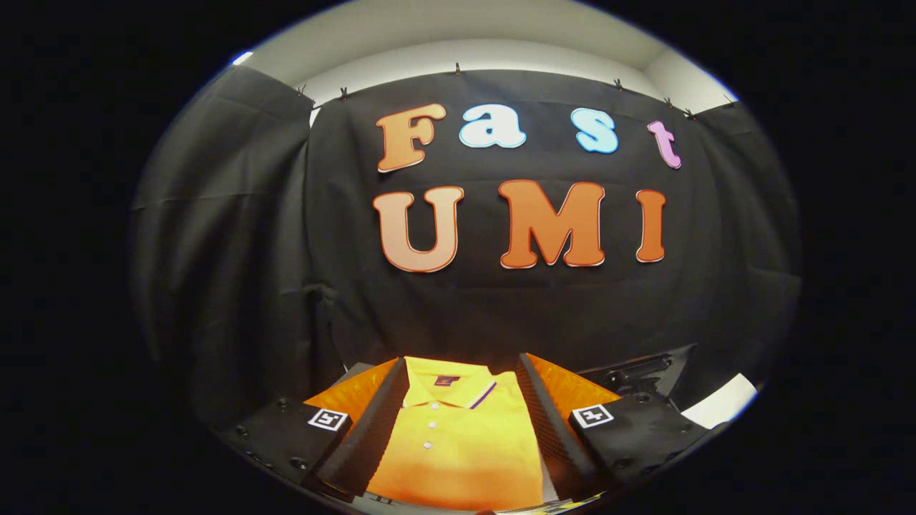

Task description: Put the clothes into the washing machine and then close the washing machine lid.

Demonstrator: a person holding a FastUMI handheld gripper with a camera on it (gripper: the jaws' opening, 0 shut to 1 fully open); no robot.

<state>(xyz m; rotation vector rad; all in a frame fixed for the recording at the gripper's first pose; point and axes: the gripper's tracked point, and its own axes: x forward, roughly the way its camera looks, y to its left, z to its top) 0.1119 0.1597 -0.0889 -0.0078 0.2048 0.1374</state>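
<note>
While jaws stand wide open, folded yellow polo shirt (458,443) lies between fingers (372,429), collar pointing ahead.

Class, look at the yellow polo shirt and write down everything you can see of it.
The polo shirt is bright yellow, of a soft knit-looking cloth. It has a folded collar edged with a thin dark and white stripe, a small dark tag inside the neck, and a placket with three pale buttons, done up. It lies flat and neatly folded, front up, collar pointing away from the camera. It sits between the two fingers of the open claw, which flank it on either side; whether they touch it cannot be told.
</note>
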